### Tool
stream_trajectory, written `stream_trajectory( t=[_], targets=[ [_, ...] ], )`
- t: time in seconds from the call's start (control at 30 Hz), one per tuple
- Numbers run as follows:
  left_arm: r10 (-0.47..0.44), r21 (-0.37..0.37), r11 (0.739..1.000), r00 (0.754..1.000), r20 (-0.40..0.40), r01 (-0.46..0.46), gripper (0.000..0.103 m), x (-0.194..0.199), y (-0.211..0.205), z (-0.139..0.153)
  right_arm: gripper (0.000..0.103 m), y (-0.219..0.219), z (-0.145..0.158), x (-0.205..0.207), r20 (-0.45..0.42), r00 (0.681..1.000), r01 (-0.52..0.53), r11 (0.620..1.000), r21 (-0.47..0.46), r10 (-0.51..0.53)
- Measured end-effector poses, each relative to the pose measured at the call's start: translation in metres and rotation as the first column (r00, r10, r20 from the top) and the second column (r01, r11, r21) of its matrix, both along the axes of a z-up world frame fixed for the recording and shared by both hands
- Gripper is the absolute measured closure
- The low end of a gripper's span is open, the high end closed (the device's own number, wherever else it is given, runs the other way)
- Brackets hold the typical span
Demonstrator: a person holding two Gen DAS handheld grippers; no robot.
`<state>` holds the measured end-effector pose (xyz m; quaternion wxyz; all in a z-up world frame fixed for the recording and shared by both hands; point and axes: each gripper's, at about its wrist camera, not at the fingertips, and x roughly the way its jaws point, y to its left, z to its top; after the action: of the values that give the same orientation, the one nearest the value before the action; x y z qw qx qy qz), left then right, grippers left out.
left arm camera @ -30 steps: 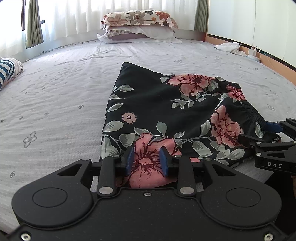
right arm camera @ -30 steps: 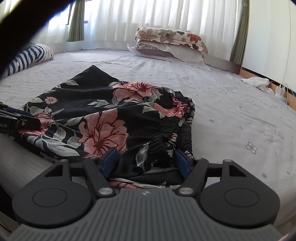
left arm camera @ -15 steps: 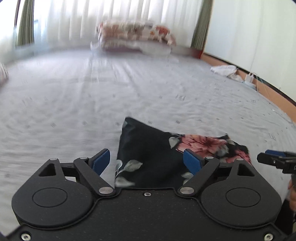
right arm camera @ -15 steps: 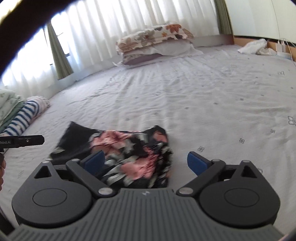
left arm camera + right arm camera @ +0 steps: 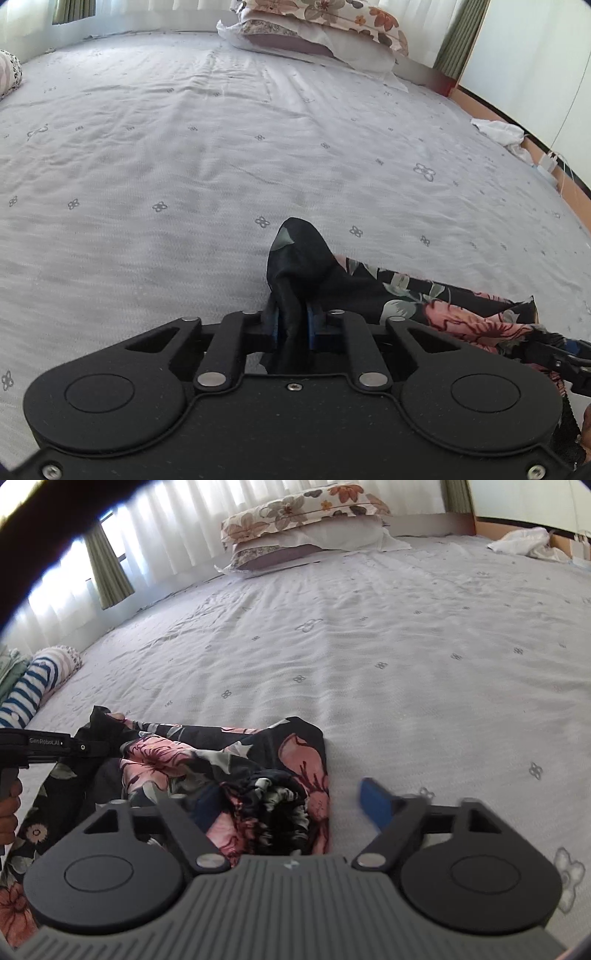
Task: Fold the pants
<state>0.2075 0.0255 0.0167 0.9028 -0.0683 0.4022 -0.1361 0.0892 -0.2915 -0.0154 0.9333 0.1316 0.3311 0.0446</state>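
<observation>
The black floral pants (image 5: 406, 291) lie folded on the grey bed sheet (image 5: 221, 155). My left gripper (image 5: 291, 325) is shut on a black corner of the pants, which bunches up between the blue pads. In the right wrist view the pants (image 5: 229, 764) lie under my right gripper (image 5: 291, 805), which is open, with the gathered waistband between its spread fingers. The left gripper (image 5: 66, 747) shows at the left edge of that view, holding the far corner.
Stacked floral pillows (image 5: 317, 29) lie at the head of the bed. A striped roll (image 5: 29, 690) lies at the left edge. White cloth (image 5: 502, 133) and a cable lie by the right wall. The sheet (image 5: 406, 646) stretches ahead.
Both grippers let go and lifted away half a second ago. Now the left has closed on a corner of the pants, and the right hangs open over the waistband.
</observation>
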Motion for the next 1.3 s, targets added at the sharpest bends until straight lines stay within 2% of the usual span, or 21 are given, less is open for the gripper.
stream_trajectory(
  t=[0.07, 0.13, 0.17, 0.2, 0.23, 0.3, 0.33, 0.37, 0.4, 0.43, 0.47, 0.57, 0.77, 1.03, 1.1, 1.3],
  targets=[
    [-0.002, -0.013, 1.0, 1.0, 0.001, 0.002, 0.095, 0.0, 0.002, 0.003, 0.058, 0.006, 0.001, 0.01, -0.01, 1.0, -0.021, 1.0, -0.007, 0.021],
    [0.006, -0.009, 1.0, 1.0, -0.002, -0.006, 0.095, 0.001, 0.006, 0.005, 0.06, 0.011, 0.003, 0.018, -0.013, 0.999, -0.053, 0.998, -0.016, 0.053],
    [0.009, -0.016, 1.0, 1.0, -0.001, -0.009, 0.093, 0.001, 0.009, 0.006, 0.058, 0.012, 0.004, 0.022, -0.013, 0.998, -0.06, 0.998, -0.017, 0.06],
    [0.007, -0.029, 1.0, 1.0, -0.004, -0.007, 0.091, 0.002, 0.012, 0.007, 0.039, 0.011, 0.004, 0.025, -0.017, 0.998, -0.063, 0.998, -0.019, 0.062],
    [0.002, -0.049, 0.999, 1.0, -0.013, -0.003, 0.086, 0.004, 0.016, 0.007, 0.028, 0.009, 0.005, 0.027, -0.016, 0.998, -0.064, 0.998, -0.019, 0.064],
    [0.002, -0.088, 0.996, 0.999, -0.034, -0.005, 0.062, 0.007, 0.023, 0.005, 0.019, -0.007, 0.0, 0.029, -0.018, 0.997, -0.072, 0.996, 0.057, 0.073],
    [-0.007, -0.109, 0.994, 0.999, -0.042, 0.003, 0.052, 0.009, 0.024, 0.002, 0.023, -0.007, 0.0, 0.029, -0.018, 0.997, -0.072, 0.996, 0.057, 0.073],
    [-0.015, -0.123, 0.992, 0.999, -0.039, 0.01, 0.058, 0.01, 0.024, 0.0, 0.034, -0.011, -0.003, 0.031, -0.029, 0.997, -0.065, 0.994, 0.085, 0.068],
    [-0.019, -0.118, 0.993, 0.999, -0.03, 0.016, 0.073, 0.011, 0.022, 0.0, 0.064, -0.012, -0.003, 0.033, -0.033, 0.998, -0.056, 0.995, 0.079, 0.059],
    [-0.038, -0.114, 0.993, 0.999, -0.026, 0.035, 0.099, 0.011, 0.019, -0.001, 0.081, -0.011, -0.002, 0.035, -0.03, 0.997, -0.067, 0.996, 0.052, 0.069],
    [-0.045, -0.112, 0.993, 0.999, -0.013, 0.043, 0.099, 0.009, 0.015, 0.0, 0.081, -0.009, 0.0, 0.036, -0.029, 0.997, -0.074, 0.996, 0.056, 0.076],
    [-0.048, -0.024, 0.998, 0.997, 0.061, 0.05, 0.099, 0.004, 0.004, 0.012, 0.082, -0.007, 0.005, 0.039, 0.0, 0.996, -0.089, 0.995, 0.042, 0.089],
    [-0.008, -0.028, 1.0, 0.994, 0.108, 0.011, 0.099, 0.02, 0.003, 0.033, 0.083, -0.012, 0.019, 0.066, 0.034, 0.996, -0.081, 0.993, 0.09, 0.078],
    [0.075, -0.029, 0.997, 0.987, 0.14, -0.071, 0.099, 0.064, 0.008, 0.04, 0.083, -0.004, 0.036, 0.137, 0.061, 0.994, -0.096, 0.992, 0.083, 0.091],
    [0.09, -0.019, 0.996, 0.985, 0.147, -0.089, 0.099, 0.075, 0.008, 0.04, 0.083, -0.002, 0.036, 0.144, 0.062, 0.994, -0.096, 0.992, 0.083, 0.091],
    [0.134, 0.009, 0.991, 0.984, 0.12, -0.136, 0.099, 0.101, 0.011, 0.022, 0.083, 0.009, 0.03, 0.173, 0.059, 0.994, -0.099, 0.993, 0.07, 0.095]
  ],
)
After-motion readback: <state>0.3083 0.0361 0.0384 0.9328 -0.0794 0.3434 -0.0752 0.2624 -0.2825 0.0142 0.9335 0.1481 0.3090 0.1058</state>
